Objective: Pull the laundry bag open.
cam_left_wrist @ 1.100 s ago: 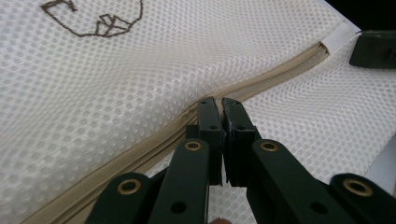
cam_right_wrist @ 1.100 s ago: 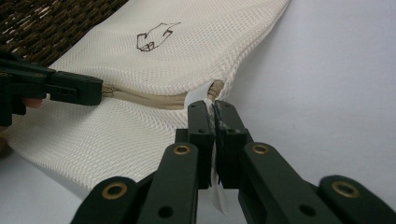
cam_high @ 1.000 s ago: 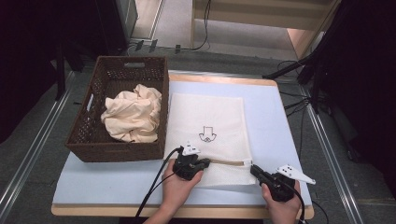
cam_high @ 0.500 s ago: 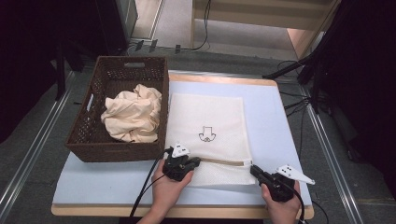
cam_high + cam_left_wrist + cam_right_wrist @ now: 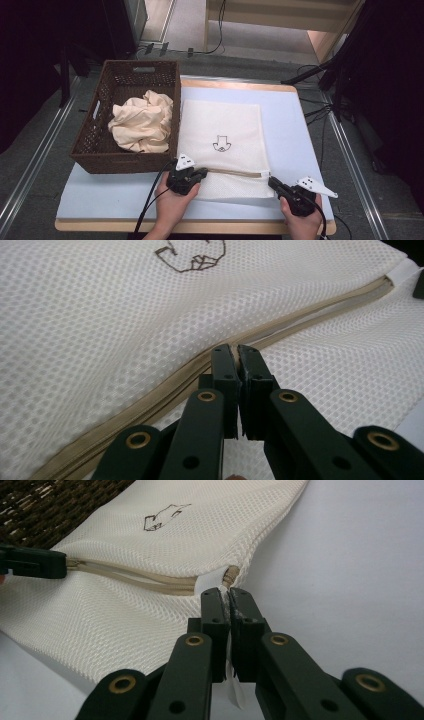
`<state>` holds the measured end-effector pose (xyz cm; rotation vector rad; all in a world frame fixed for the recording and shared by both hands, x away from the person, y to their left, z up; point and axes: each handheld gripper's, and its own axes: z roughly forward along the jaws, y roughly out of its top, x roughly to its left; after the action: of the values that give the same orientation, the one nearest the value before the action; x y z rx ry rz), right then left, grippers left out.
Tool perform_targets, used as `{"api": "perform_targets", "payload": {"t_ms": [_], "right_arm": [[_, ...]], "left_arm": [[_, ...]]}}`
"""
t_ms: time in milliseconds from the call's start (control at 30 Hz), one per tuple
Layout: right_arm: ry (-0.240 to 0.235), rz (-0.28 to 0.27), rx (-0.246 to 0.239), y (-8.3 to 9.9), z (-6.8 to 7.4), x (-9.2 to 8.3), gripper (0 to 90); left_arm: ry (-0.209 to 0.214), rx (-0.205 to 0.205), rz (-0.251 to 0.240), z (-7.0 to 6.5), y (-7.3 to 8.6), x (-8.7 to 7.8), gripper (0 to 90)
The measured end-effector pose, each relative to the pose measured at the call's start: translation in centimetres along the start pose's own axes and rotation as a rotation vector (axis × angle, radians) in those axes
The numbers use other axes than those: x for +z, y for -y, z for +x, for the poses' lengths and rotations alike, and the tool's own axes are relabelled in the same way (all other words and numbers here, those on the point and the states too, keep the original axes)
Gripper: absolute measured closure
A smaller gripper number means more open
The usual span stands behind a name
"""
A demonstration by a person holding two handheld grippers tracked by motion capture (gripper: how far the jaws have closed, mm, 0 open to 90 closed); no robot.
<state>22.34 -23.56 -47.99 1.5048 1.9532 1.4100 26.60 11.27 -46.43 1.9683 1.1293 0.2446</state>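
Wicker basket [image 5: 100, 150] with a crumpled cloth [image 5: 142, 125] sits at the table's [image 5: 310, 145] left edge. Mesh laundry bag [image 5: 222, 125] lies mid-table. Left gripper [image 5: 233, 352] fingers clenched on the zipper [image 5: 300, 317]; right gripper [image 5: 225, 594] fingers clenched on the bag's white tab [image 5: 207, 584] near the front-right corner.

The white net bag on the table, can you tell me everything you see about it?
The net bag is a flat, cream-white mesh pouch lying on the pale blue table, right beside the brown woven basket. A small dark drawing sits in its middle. A tan zip runs across its near end. The left tongs are shut at the zip near the basket, and the right tongs are shut on a little white tab at the zip's other end.
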Motion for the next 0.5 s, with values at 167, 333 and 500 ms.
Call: {"api": "perform_targets", "payload": {"t_ms": [167, 333, 500], "right_arm": [[0.001, -0.001, 0.0, 0.0, 0.0, 0.0, 87.4], [0.004, -0.003, 0.003, 0.0, 0.1, 0.0, 87.4], [0.006, 0.001, 0.002, 0.0, 0.1, 0.0, 87.4]], "left_arm": [[-0.01, -0.002, -0.005, 0.4, 0.2, -0.5, 87.9], [-0.023, -0.012, -0.027, 0.6, 0.3, -1.0, 87.9], [-0.03, -0.007, -0.03, 0.7, 0.4, -1.3, 87.9]]}}
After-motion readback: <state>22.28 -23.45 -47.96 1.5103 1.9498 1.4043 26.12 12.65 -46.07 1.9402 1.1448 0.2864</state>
